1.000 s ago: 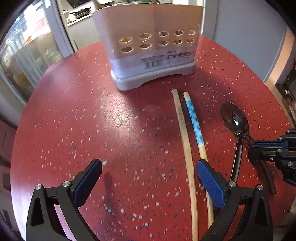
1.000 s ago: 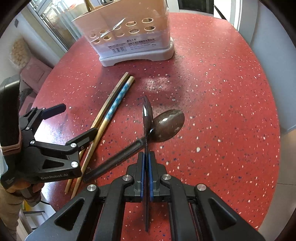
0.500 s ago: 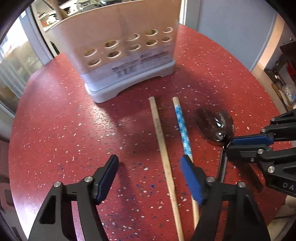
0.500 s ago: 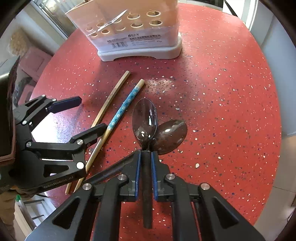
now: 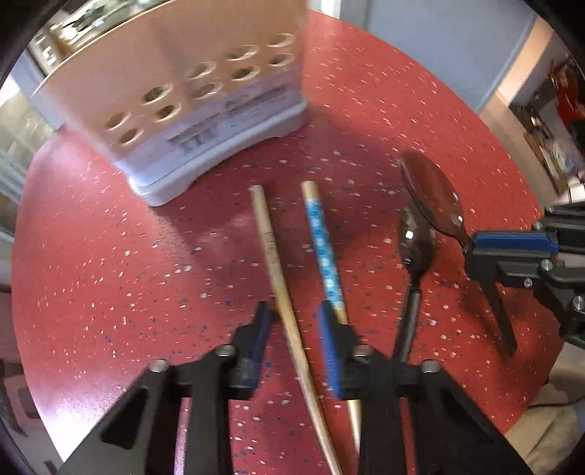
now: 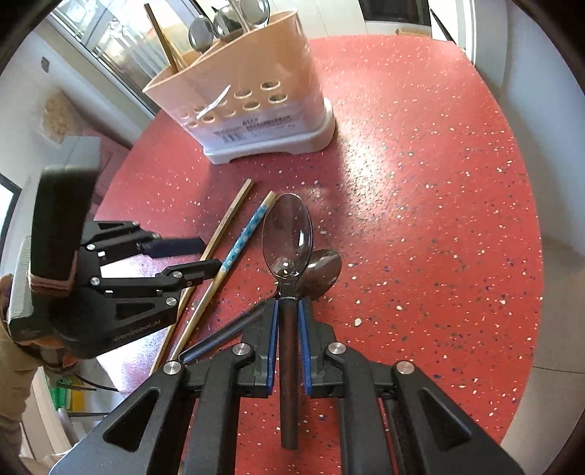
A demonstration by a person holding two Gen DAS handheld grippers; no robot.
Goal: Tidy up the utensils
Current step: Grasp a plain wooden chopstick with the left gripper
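A beige utensil holder point(image 5: 204, 91) point(image 6: 252, 109) stands at the back of the red table. Two chopsticks lie in front of it: a plain one point(image 5: 278, 266) point(image 6: 226, 219) and a blue-patterned one point(image 5: 323, 248) point(image 6: 245, 234). My left gripper point(image 5: 296, 318) point(image 6: 203, 255) straddles the plain chopstick, jaws narrowed but not touching it. My right gripper point(image 6: 289, 310) point(image 5: 512, 244) is shut on the handle of a dark spoon point(image 6: 289, 234) point(image 5: 431, 197), held above the table. A second spoon point(image 6: 321, 270) point(image 5: 416, 248) lies on the table under it.
The holder has spoons point(image 6: 226, 22) and a chopstick point(image 6: 161, 40) standing in it. The red speckled table point(image 6: 438, 182) is round, with its edge near on the right. A window point(image 6: 102, 44) and a wall lie behind.
My left gripper has moved forward and narrowed its jaws around the plain chopstick. My right gripper has lifted the spoon and turned it bowl-up.
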